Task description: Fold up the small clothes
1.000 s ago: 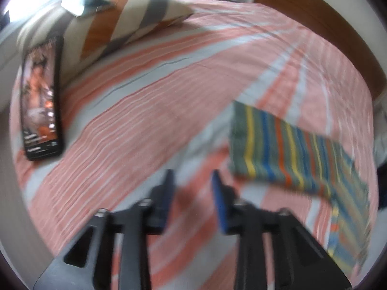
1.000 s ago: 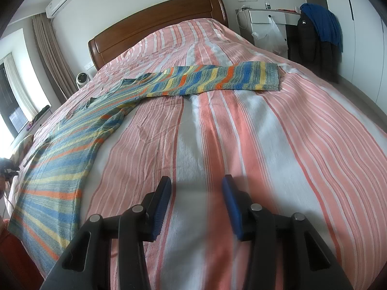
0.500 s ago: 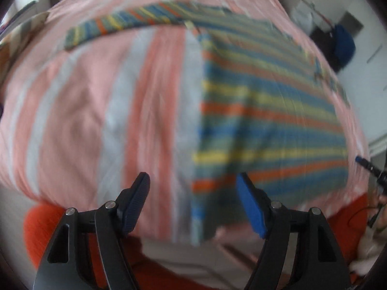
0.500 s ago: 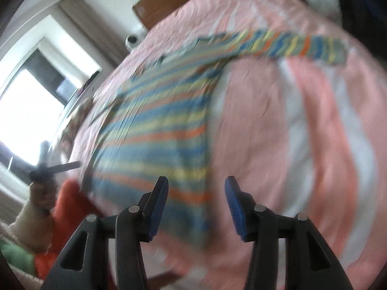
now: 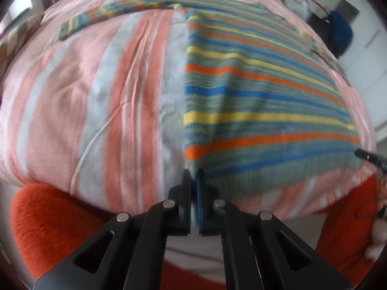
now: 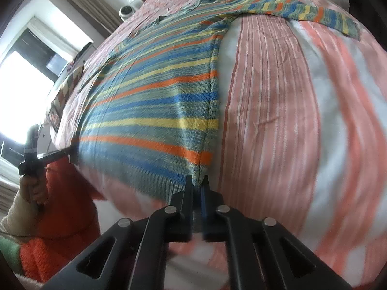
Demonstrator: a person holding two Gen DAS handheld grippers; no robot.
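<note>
Left wrist view shows my left hand-held gripper (image 5: 193, 176) with its jaws just closed, pinching the near left corner of the striped sweater (image 5: 261, 101), which lies flat on the striped bed (image 5: 101, 101). My right hand-held gripper (image 6: 198, 181) has likewise just closed on the sweater's near right hem corner, one sleeve (image 6: 302, 12) stretched out across the bed beyond.
</note>
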